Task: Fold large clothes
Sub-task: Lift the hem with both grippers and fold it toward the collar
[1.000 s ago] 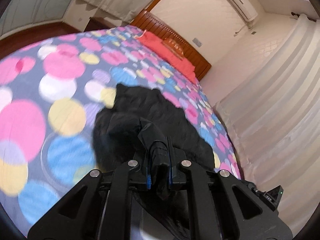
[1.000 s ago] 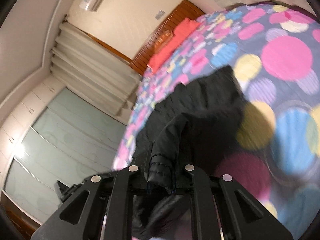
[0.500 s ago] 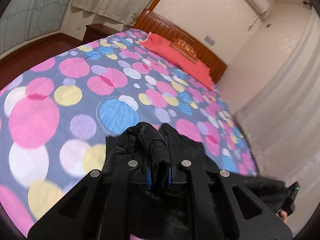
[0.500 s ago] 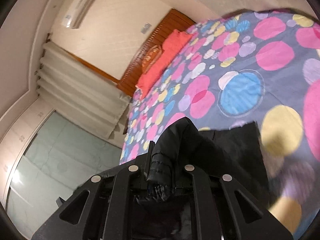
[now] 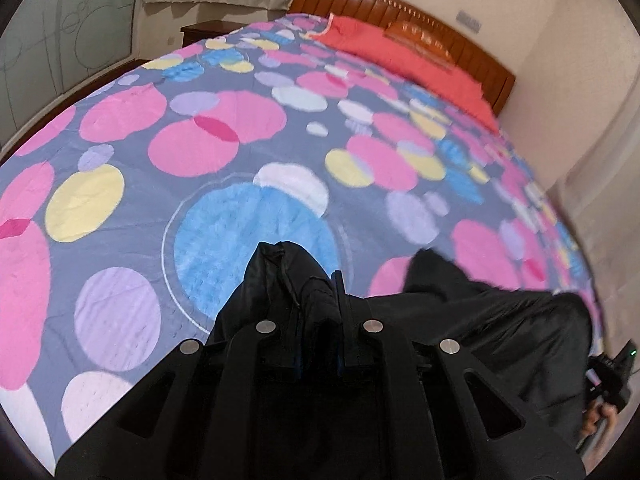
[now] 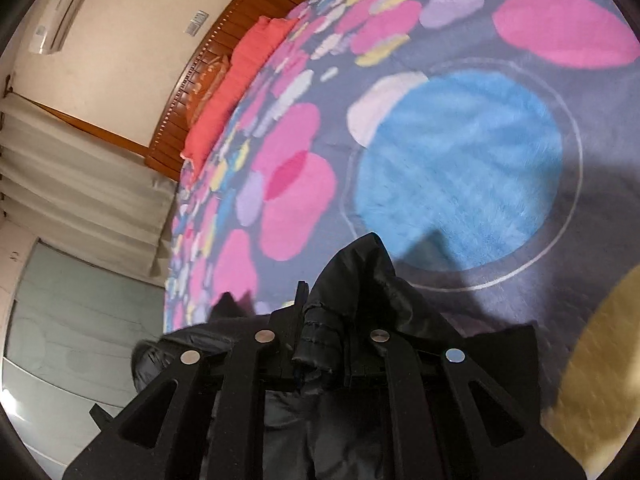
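Note:
A black padded jacket (image 5: 492,320) is bunched at the near edge of a bed covered by a grey spread (image 5: 248,168) with big pink, blue and yellow dots. My left gripper (image 5: 318,308) is shut on a fold of the jacket that sticks up between its fingers. In the right wrist view the same jacket (image 6: 360,280) rises as a peak, with my right gripper (image 6: 324,320) shut on its stitched edge. Both grips hang just above the blue circle of the spread. The rest of the garment is hidden under the gripper bodies.
A red pillow (image 5: 404,56) lies against the wooden headboard (image 5: 400,12) at the far end. Curtains (image 6: 80,184) hang on one side. A nightstand (image 5: 204,30) stands by the bed's far left corner. A hand on the other gripper (image 5: 608,384) shows at the lower right.
Both grippers have carried the jacket's edge forward and down over the bed. The garment, earlier spread out ahead of the fingers, now lies mostly beneath and behind them. Both grips stay shut.

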### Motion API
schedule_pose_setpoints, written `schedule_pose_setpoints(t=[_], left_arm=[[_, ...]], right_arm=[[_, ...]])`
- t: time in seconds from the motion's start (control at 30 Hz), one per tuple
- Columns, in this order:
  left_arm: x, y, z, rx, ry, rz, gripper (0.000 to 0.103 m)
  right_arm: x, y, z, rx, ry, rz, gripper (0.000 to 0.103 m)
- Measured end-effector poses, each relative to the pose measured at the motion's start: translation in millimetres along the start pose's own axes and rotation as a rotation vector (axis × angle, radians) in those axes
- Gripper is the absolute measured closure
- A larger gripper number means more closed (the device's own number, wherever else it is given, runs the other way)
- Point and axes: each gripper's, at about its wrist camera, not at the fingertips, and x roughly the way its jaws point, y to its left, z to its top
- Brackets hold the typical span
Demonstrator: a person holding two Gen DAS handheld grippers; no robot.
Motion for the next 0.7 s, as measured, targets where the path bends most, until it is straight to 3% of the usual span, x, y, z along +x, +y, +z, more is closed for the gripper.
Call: schedule_pose_setpoints(t=[0.13,0.2,0.23,0.3,0.33,0.4,0.5,0.63,0.7], left_arm=[[10,9,-3,-0.024,0.017,-0.031,0.086],[6,13,0,-0.044,0.025,-0.071,0.077],[2,14,3,-0.054,0.026,-0.089,0.068],[-13,18,9,-0.077,0.002,-0.129,0.051],[-22,20,12,-0.086,-0.021,-0.147,0.044],[-39,23,18,-0.098,-0.070,-0.137,0.034],[-67,23,19,-0.105,-0.138,-0.106,0.032],[-79,-5,-6,-0.039,-0.116,-0.121,0.033],[-75,-27,-22,0.031,-0.104,-0.110,0.033]], right_arm=[[0,-4,0,0.005,0.012,0.038,0.080],[-5,-3,4,0.010,0.026,0.061,0.071],[-10,-2,6,0.011,0.027,0.077,0.067],[-26,2,9,0.000,-0.003,0.097,0.043],[-31,4,13,-0.007,-0.026,0.095,0.039],[-49,12,13,-0.042,-0.073,0.081,0.037],[-62,35,-1,-0.136,-0.081,0.032,0.037],[-51,92,-43,-0.393,-0.095,-0.092,0.039],[-35,117,-66,-0.494,-0.078,-0.119,0.046]])
